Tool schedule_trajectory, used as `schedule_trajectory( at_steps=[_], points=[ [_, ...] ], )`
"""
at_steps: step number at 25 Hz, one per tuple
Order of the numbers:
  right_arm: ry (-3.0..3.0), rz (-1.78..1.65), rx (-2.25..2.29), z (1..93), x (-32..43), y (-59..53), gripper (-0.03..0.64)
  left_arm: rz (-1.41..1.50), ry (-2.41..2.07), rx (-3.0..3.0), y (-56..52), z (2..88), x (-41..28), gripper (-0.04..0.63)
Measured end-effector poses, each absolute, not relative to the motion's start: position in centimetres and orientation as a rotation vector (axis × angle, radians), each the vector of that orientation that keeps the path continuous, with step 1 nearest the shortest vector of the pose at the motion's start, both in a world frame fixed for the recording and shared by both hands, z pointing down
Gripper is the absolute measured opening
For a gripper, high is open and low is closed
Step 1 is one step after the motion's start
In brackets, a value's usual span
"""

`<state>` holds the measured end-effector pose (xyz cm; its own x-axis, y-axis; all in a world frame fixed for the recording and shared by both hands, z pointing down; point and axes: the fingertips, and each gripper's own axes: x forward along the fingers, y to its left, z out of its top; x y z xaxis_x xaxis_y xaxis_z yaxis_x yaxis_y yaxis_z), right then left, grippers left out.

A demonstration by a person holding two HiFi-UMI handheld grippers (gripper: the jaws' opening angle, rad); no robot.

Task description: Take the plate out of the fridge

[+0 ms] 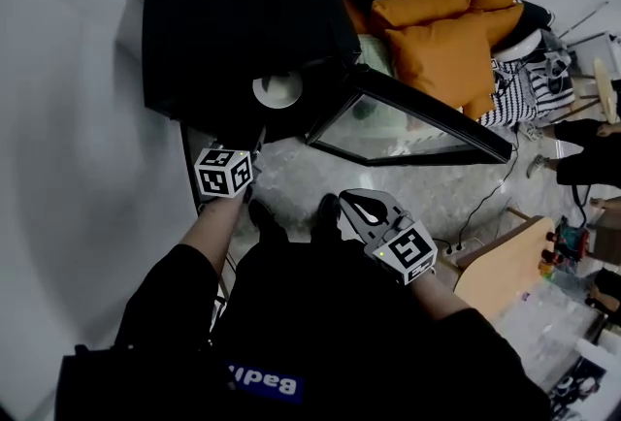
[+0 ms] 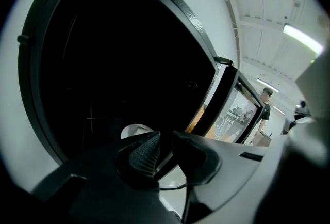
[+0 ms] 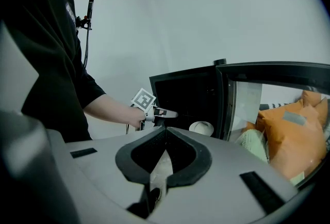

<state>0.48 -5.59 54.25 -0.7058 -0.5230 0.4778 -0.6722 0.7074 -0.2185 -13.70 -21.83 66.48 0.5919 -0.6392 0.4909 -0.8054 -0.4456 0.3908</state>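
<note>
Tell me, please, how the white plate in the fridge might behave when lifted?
The plate looks like white ceramic, so probably rigid yet breakable if dropped. Its smooth rim may slip in a narrow grip. Lying flat in the fridge, it seems unlikely to roll.

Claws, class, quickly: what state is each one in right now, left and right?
Left claw: slightly open, nothing between its jaws.
Right claw: closed, holding nothing.

Orange cushions (image 1: 441,41), striped cloth (image 1: 519,91), wooden board (image 1: 505,266), mottled floor (image 1: 388,178)
</note>
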Motion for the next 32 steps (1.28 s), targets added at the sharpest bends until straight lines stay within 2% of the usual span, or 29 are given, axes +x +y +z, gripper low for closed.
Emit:
schedule_trajectory(
  at_steps=[12,15,20,26,32],
  points=[
    [-2.482,0.626,0.918,54.8,2.1,-3.3,0.011,0.355,-1.255,2.114,-26.3,68.6,-15.4,0.086],
    [-2.461,0.645,0.905,56.0,2.8,-2.6,0.011,0.358,-1.286,2.068,-27.2,70.1,-15.9,0.12],
    [-2.435,0.657,0.89,56.7,3.6,-1.9,0.011,0.376,-1.295,2.004,-28.6,72.7,-16.1,0.124],
    [-2.384,0.708,0.875,58.4,5.1,-0.5,0.011,0.389,-1.316,1.88,-29.9,76.5,-16.7,0.163],
    [-2.348,0.744,0.864,59.4,6.4,0.2,0.011,0.404,-1.313,1.813,-31.4,78.8,-16.9,0.163]
  ],
)
